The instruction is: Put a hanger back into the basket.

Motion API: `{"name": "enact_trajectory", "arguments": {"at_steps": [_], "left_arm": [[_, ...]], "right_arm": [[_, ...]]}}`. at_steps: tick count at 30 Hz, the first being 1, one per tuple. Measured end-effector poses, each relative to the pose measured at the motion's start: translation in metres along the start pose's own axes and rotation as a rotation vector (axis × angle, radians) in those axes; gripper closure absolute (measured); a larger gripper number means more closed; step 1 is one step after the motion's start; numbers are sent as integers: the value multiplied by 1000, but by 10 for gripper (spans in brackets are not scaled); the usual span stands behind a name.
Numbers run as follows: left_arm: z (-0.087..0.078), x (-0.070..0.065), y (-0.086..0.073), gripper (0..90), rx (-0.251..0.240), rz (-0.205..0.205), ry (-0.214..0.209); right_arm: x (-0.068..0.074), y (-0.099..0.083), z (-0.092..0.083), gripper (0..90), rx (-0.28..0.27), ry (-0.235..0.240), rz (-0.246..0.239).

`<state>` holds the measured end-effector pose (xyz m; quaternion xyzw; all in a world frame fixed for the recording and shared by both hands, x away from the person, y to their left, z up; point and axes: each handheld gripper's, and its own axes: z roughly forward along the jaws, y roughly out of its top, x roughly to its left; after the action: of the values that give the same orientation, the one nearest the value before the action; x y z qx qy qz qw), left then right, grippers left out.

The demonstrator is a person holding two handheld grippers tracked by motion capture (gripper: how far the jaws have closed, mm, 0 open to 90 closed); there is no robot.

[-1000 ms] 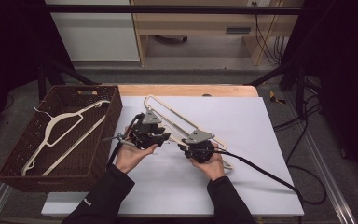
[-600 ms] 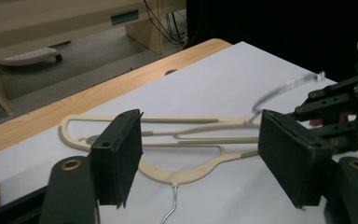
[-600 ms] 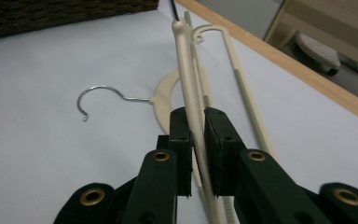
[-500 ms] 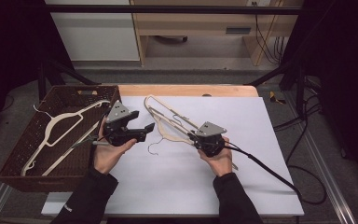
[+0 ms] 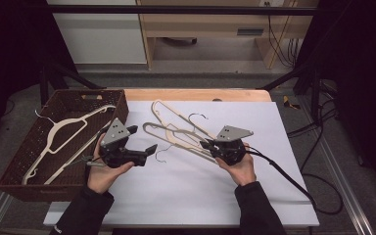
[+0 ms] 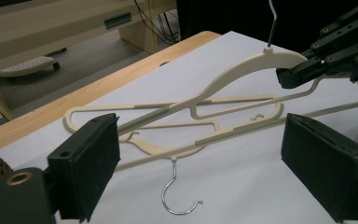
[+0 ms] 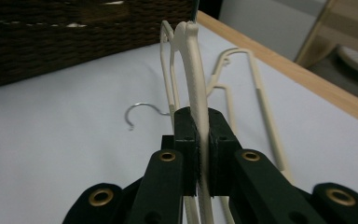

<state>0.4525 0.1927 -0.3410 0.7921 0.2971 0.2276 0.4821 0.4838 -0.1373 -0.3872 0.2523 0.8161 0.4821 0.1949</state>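
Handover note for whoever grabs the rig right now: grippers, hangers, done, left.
Right gripper: shut on a cream hanger, lifted at one end off the table.
Left gripper: open, nothing between the jaws, which have just been opening; it hovers near the basket.
Hangers: two lie in the basket; two more are on the white sheet, the held one crossing over the second hanger.
Done: two hangers binned.
Left: likely the held hanger goes into the basket next, then the last one.
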Motion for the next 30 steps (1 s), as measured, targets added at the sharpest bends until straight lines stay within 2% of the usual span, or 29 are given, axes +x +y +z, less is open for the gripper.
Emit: {"name": "enact_trajectory", "arguments": {"at_steps": [6,10,15,18,23,30], "left_arm": [[9,-14,-9,95,35,43,-51],[24,-24,-15,125,101,81,-85],[40,-33,-19,172,147,115,-123],[46,-35,-20,294,150,129,-133],[55,-38,-20,471,161,135,-178],[61,-41,-22,687,210,136,-237]], "right_arm": [[10,-4,-8,852,13,137,18],[18,-6,-11,852,19,214,19],[25,-9,-11,852,17,260,17],[28,-10,-10,852,24,278,15],[30,-11,-9,852,31,301,9],[32,-13,-8,851,49,327,4]]}}
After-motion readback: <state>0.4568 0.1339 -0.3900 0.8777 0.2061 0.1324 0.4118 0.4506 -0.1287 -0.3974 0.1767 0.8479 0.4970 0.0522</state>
